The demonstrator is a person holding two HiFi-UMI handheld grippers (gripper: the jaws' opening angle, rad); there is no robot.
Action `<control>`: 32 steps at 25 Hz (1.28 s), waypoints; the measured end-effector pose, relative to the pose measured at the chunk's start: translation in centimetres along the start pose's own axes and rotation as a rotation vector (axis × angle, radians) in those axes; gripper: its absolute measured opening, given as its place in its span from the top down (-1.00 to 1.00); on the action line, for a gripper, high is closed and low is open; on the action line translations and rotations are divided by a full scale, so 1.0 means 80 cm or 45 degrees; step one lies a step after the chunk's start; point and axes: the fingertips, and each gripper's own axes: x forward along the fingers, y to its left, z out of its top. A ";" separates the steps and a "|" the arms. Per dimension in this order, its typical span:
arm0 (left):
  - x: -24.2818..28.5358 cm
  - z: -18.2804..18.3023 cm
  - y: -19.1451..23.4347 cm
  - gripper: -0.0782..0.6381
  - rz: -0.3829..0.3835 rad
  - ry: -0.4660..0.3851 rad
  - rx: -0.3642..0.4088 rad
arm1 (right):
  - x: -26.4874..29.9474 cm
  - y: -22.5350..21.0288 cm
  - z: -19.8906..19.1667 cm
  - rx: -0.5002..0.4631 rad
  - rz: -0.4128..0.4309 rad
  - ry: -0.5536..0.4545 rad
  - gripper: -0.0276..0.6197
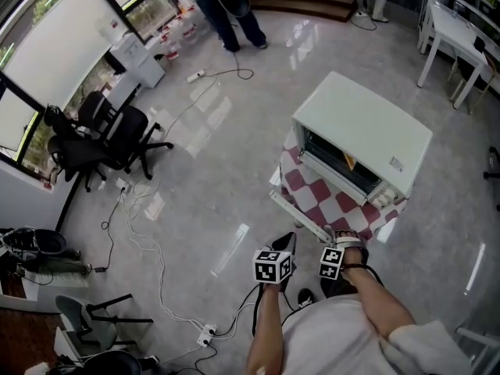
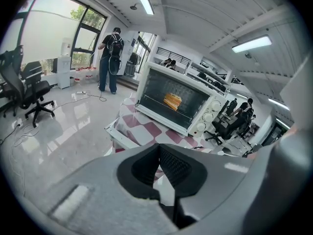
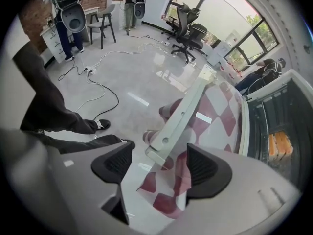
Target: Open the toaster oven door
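One handle (image 3: 183,114) end between spread right gripper (image 3: 160,163) jaws (untouched); left gripper (image 2: 159,164) jaws together; open floor (image 1: 211,186) beside.

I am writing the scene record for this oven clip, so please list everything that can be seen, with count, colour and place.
Tablecloth: one, red and white checks, under the oven.
Toaster oven: one, white, on the cloth, door folded down.
Bread: count unclear, golden, inside the oven.
Office chairs: two, black, beside the windows.
Cables: several, white and black, across the floor.
Other people: several, dark clothes, at the room's edges.
Left gripper: one, grey, jaws together, empty.
Right gripper: one, grey, jaws apart, door handle end between them, untouched.
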 end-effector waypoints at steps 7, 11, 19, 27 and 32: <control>-0.012 -0.009 0.000 0.77 -0.012 -0.008 -0.010 | -0.024 0.009 0.021 0.085 0.014 -0.093 -0.11; -0.018 -0.024 0.003 0.77 -0.010 0.001 -0.041 | -0.040 0.023 0.037 0.169 0.056 -0.178 -0.11; -0.033 -0.026 -0.008 0.77 -0.047 -0.011 0.005 | -0.110 -0.015 0.061 0.494 -0.079 -0.408 -0.11; -0.050 -0.034 -0.027 0.77 -0.092 -0.020 0.058 | -0.169 -0.034 0.065 0.853 -0.120 -0.607 -0.11; -0.056 -0.036 -0.038 0.77 -0.112 -0.030 0.082 | -0.200 -0.043 0.059 1.147 -0.112 -0.798 -0.11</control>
